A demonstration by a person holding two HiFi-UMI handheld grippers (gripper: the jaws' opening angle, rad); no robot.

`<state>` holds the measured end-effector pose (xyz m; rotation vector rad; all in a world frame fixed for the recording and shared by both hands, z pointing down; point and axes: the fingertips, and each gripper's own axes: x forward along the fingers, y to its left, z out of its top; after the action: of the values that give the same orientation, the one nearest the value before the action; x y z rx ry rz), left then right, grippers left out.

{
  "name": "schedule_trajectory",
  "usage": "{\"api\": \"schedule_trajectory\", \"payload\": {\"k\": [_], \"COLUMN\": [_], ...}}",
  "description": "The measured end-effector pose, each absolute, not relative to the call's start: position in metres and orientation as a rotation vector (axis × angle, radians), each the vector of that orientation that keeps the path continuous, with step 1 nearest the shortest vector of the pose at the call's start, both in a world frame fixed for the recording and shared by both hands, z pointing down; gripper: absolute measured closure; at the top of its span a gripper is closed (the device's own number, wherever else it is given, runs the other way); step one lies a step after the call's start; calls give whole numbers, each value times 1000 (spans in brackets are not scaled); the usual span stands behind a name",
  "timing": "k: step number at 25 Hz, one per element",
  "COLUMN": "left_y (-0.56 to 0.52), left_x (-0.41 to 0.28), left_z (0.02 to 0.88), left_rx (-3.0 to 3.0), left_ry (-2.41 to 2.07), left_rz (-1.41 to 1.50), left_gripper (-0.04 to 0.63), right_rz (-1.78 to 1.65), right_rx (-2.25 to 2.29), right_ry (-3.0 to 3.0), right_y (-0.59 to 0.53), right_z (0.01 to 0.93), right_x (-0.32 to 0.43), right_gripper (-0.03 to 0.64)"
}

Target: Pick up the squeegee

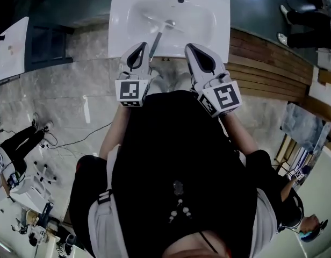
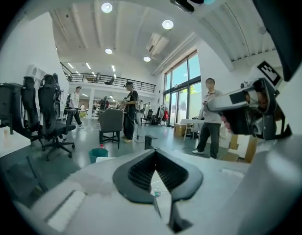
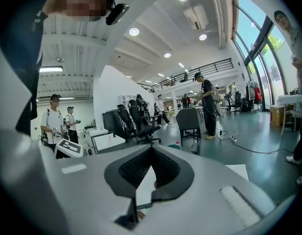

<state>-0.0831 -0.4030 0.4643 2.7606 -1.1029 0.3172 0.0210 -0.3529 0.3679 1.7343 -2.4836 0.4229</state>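
The squeegee (image 1: 160,32) lies untouched in the bowl of the white sink (image 1: 120,34), its blade near the middle and its handle running toward the sink's near edge, so none of the pickup is done yet. My left tongs (image 1: 138,50) hang over that near edge just beside the handle's end, clenched on nothing. My right tongs (image 1: 193,51), further along the same edge, are clenched and empty too; by my reckoning, opening one pair, reaching the handle, gripping and lifting all remain.

Round ceiling lights (image 2: 107,7) shine over a grey floor (image 2: 82,146); tall windows (image 2: 183,87) on one side, black office chairs (image 2: 48,114) opposite, balcony railing (image 2: 112,77) behind.
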Motion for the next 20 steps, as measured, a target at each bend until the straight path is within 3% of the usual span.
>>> {"api": "schedule_trajectory", "payload": {"k": [20], "left_y": [-435], "left_x": [-36], "left_z": [566], "left_rx": [2579], "left_ry": [-1077], "left_rz": [714], "left_gripper": [594], "right_rz": [545], "right_rx": [1625], "right_ry": [-2505], "right_y": [-395], "right_z": [395], "right_x": [59], "right_gripper": [615]}}
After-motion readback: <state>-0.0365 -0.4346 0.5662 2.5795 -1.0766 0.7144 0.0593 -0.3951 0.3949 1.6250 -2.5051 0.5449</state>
